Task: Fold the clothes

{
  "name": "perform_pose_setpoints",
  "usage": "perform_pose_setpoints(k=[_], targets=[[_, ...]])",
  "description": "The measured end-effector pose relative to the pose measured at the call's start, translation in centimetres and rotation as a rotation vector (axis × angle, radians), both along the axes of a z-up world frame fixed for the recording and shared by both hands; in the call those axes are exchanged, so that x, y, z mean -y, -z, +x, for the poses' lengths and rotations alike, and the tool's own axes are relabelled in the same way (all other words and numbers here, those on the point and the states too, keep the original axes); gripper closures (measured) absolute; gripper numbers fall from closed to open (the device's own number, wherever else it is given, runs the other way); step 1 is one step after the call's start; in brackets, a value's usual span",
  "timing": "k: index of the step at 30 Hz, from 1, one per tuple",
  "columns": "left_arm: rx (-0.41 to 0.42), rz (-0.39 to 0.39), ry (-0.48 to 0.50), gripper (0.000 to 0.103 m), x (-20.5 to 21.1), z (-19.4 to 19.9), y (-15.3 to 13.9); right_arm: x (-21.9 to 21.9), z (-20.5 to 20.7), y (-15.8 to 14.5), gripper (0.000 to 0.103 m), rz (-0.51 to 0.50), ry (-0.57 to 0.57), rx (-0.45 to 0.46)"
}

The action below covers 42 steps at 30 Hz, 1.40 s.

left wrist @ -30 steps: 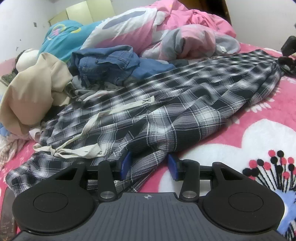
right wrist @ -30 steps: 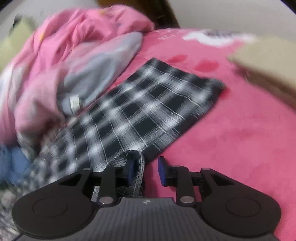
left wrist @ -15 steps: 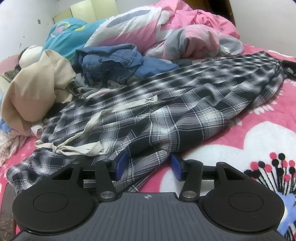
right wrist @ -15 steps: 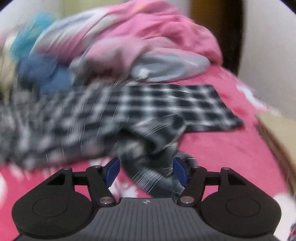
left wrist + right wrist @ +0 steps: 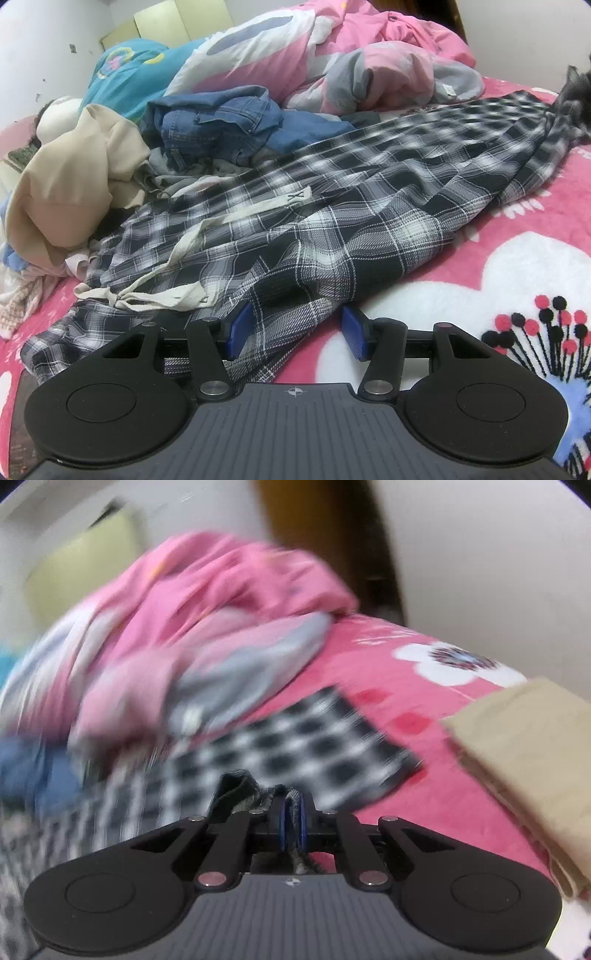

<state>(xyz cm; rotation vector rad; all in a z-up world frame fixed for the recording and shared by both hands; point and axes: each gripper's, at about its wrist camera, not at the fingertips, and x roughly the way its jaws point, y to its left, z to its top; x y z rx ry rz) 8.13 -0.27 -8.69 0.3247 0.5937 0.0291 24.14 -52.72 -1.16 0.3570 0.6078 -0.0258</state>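
Since half a second ago the right tool (image 5: 291,821) has closed from wide open onto a bunched fold of the plaid trousers (image 5: 332,214), its pads pinching the cloth between them. The trousers lie stretched along the bed (image 5: 480,266), long axis running from the drawstring waist (image 5: 162,295) at near left to the leg ends at far right. The left tool (image 5: 295,328) stands wide open, straddling a fold of the waist end without gripping it. Beyond lie folded jeans (image 5: 218,122), a beige garment (image 5: 70,192) and a pink quilt (image 5: 369,59).
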Motion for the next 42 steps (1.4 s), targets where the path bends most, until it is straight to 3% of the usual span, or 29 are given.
perform_pose_setpoints(k=[2, 6, 9, 13, 17, 20, 26, 29, 33, 34, 38, 42], targets=[[-0.001, -0.003, 0.0, 0.05, 0.0, 0.0, 0.0, 1.9, 1.7, 0.4, 0.088, 0.032, 0.08, -0.034], [-0.003, -0.017, -0.002, 0.05, -0.2, 0.0, 0.0, 2.6, 2.0, 1.2, 0.059, -0.006, 0.163, -0.072], [0.0, -0.02, 0.0, 0.049, -0.3, 0.0, 0.0, 2.4, -0.3, 0.5, 0.056, 0.05, 0.177, 0.004], [0.005, -0.02, 0.005, 0.049, -0.4, -0.3, -0.1, -0.9, -4.1, -1.1, 0.055, 0.1, 0.052, 0.043], [0.013, -0.046, 0.0, 0.047, -0.9, -0.9, 0.2, -5.9, -7.7, 1.3, 0.052, 0.331, -0.175, -0.101], [0.016, -0.056, 0.0, 0.047, -1.1, -1.5, 0.2, -9.5, -9.3, 4.8, 0.052, 0.51, -0.27, -0.231], [0.03, -0.055, -0.018, 0.047, -1.9, -2.8, -0.1, -15.2, -8.6, 8.5, 0.06, 0.607, -0.298, -0.263], [0.036, -0.089, -0.052, 0.047, -2.9, -3.2, -0.2, -16.9, -7.6, 9.3, 0.071, 0.602, -0.265, -0.231], [0.044, -0.126, -0.084, 0.048, -4.1, -2.9, -0.3, -18.0, -7.3, 10.6, 0.097, 0.607, -0.239, -0.204], [0.046, -0.133, -0.09, 0.048, -4.4, -2.8, -0.3, -18.0, -7.4, 10.7, 0.1, 0.628, -0.246, -0.203], [0.041, -0.173, -0.098, 0.048, -5.3, -2.8, -0.5, -17.0, -9.4, 9.2, 0.1, 0.691, -0.269, -0.157], [0.059, -0.157, -0.057, 0.047, -4.8, -3.6, -1.0, -15.2, -11.8, 6.8, 0.1, 0.748, -0.278, -0.085]])
